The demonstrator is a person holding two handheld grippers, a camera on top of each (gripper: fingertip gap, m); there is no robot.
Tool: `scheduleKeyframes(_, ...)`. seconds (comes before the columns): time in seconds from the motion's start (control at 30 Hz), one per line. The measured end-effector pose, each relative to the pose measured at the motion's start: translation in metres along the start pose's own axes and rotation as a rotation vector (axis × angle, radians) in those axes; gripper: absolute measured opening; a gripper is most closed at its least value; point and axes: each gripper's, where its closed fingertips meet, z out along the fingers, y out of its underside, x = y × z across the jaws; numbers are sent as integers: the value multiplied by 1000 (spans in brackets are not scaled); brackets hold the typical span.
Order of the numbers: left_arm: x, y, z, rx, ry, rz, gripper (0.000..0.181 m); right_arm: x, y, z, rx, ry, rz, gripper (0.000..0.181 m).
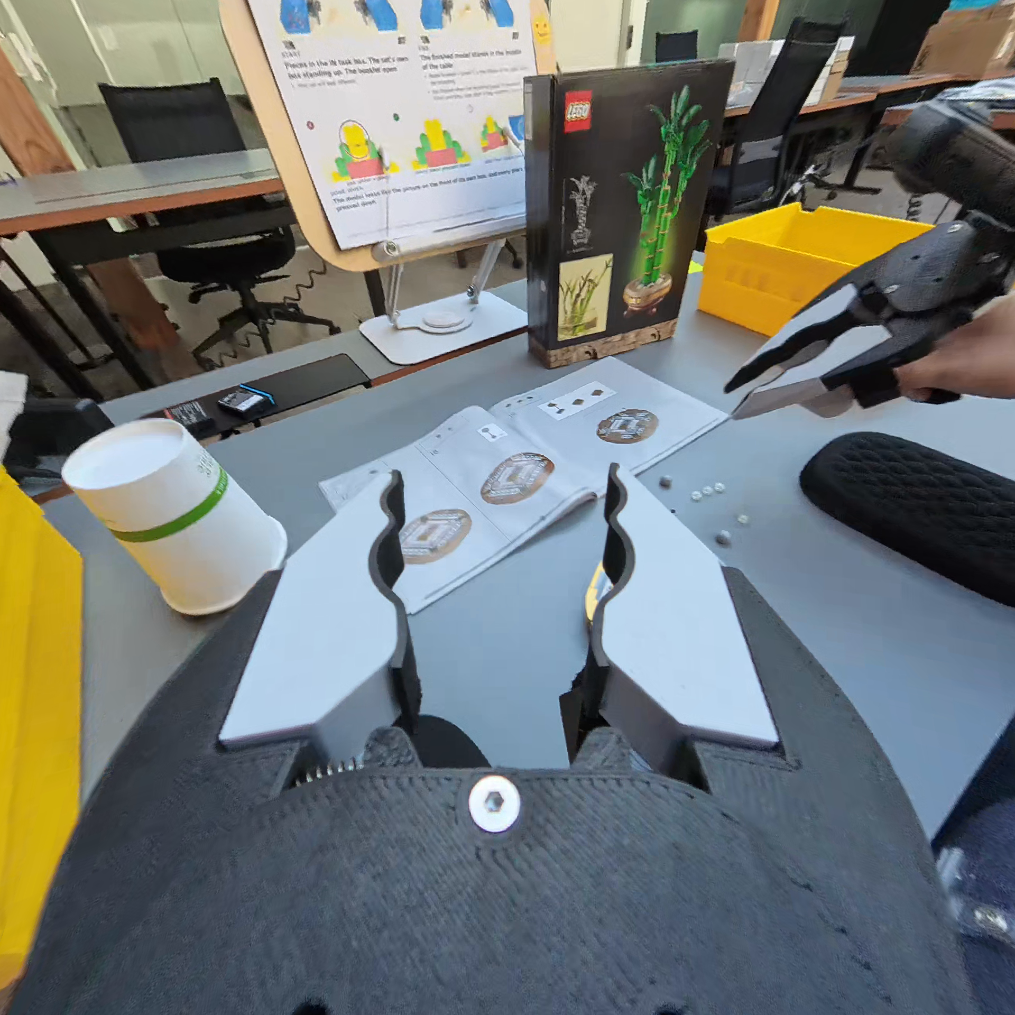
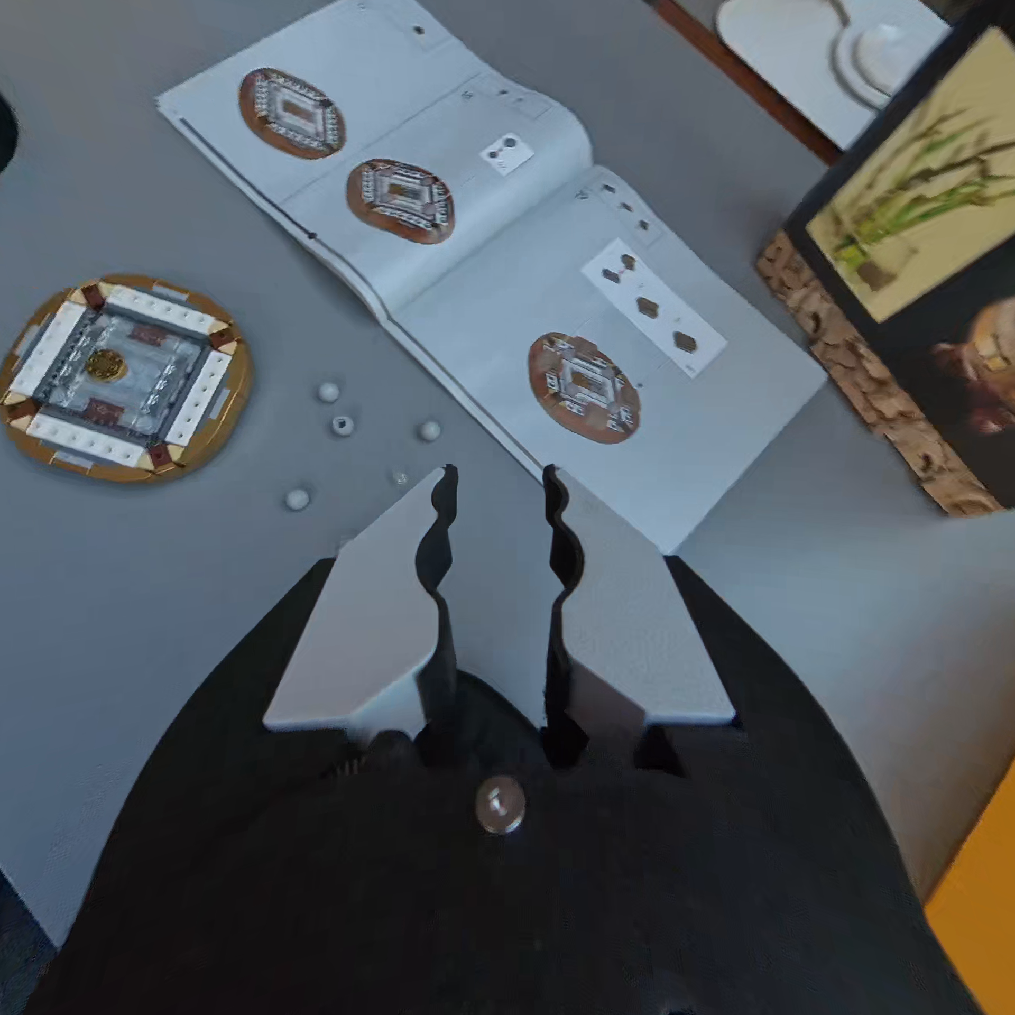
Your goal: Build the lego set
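A white paper cup [image 1: 170,516] with a green band lies tipped on the grey surface [image 1: 824,631] at nine o'clock. A black padded rest [image 1: 923,511] sits at three o'clock. At twelve, an instruction board [image 1: 395,121] stands on a white stand [image 1: 445,324] (pictures and print on its sheet). Black office chairs [image 1: 181,181] and desks [image 1: 137,192] fill the room behind.
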Motion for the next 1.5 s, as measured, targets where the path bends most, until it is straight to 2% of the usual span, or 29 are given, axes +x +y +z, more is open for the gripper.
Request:
scheduleKeyframes(0.07, 7, 16, -5, -35, 33, -25, 73, -24, 2, 16, 9, -142, -81, 11)
scheduleKeyframes(0.1, 7, 21, -7, -51, 39, -33, 72, -27, 5, 22, -6, -164, -95, 7)
scheduleKeyframes(0.23, -1, 27, -17, -70, 29, -46, 71, -44, 15, 28, -22, -282, -210, 8)
scheduleKeyframes(0.33, -8, 27, -18, -80, 22, -42, 70, -41, 26, 33, -70, -273, -256, 9)
scheduleKeyframes(0.43, -9, 30, -12, -104, 36, -51, 68, -59, 10, 31, -9, -317, -247, 9)
scheduleKeyframes(0.53, 1, 36, -1, -135, 89, -69, 67, -86, -7, 29, 52, -342, -275, 25)
scheduleKeyframes(0.6, 9, 39, 4, -156, 125, -76, 67, -99, -5, 29, 45, -347, -268, 38)
scheduleKeyframes(0.67, 14, 43, 7, -170, 140, -63, 67, -116, -9, 26, 107, -387, -234, 49)
scheduleKeyframes(0.73, 18, 50, 10, -192, 155, -60, 68, -131, -10, 24, 155, -407, -222, 68)
scheduleKeyframes(0.83, 21, 60, 13, -230, 182, -69, 68, -119, -9, 20, 203, -284, -253, 69)
scheduleKeyframes(0.9, 23, 61, 14, -231, 194, -75, 68, -110, -11, 13, 237, -284, -176, 69)
scheduleKeyframes(0.97, 26, 60, 16, -230, 214, -87, 68, -116, -13, 12, 224, -349, -112, 93)
scheduleKeyframes(1.13, 29, 61, 22, -239, 227, -87, 68, -169, -26, 28, 207, -401, -241, 135)
scheduleKeyframes(1.27, 32, 61, 20, -245, 232, -84, 69, -177, -26, 53, 143, -349, -246, 139)
scheduleKeyframes(1.5, 28, 72, 18, -275, 219, -135, 68, -173, -15, 71, 68, -341, -206, 125)
